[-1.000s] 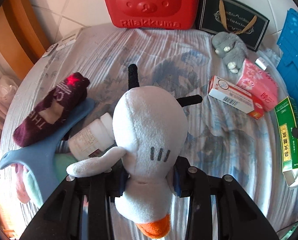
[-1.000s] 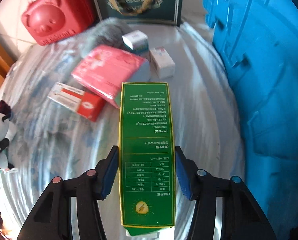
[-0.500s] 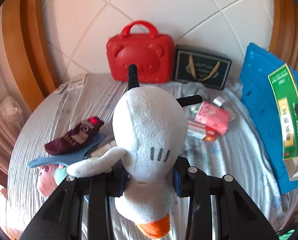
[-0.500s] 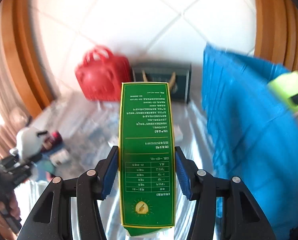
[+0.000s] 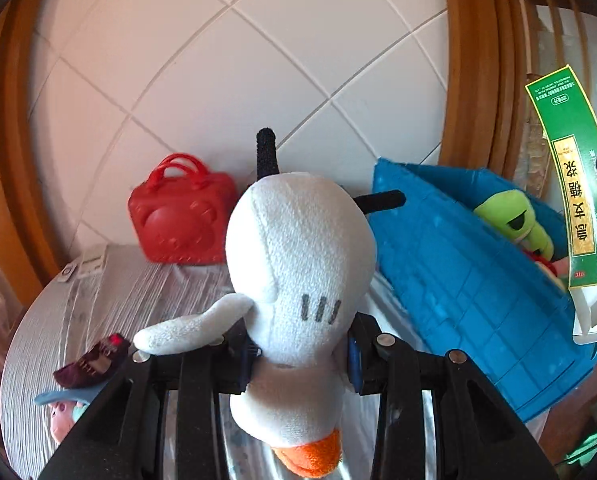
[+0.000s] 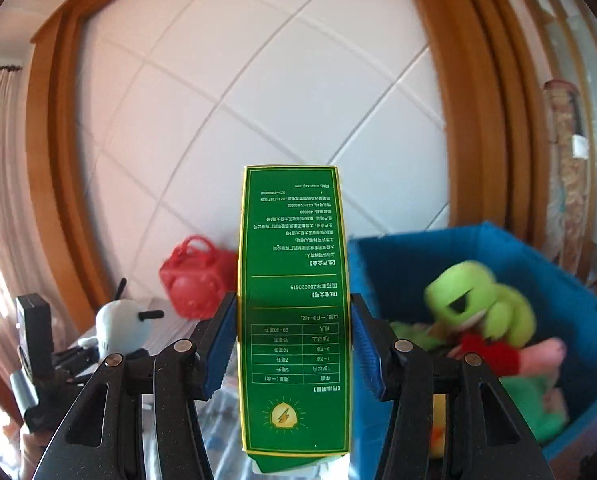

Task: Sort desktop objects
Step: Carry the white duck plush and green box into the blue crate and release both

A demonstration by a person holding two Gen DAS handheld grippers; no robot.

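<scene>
Plush duck, white with an orange beak, sits clamped in the left gripper, raised above the cloth-covered table. Right gripper pinches a tall green box upright, beside the blue bin at the table's right edge. A green frog plush lies inside that bin; a red bear case stands at the far edge.

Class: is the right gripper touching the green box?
Touching. In the right wrist view, both blue finger pads of the right gripper press flat against the long sides of the green box, with no gap on either side.
</scene>
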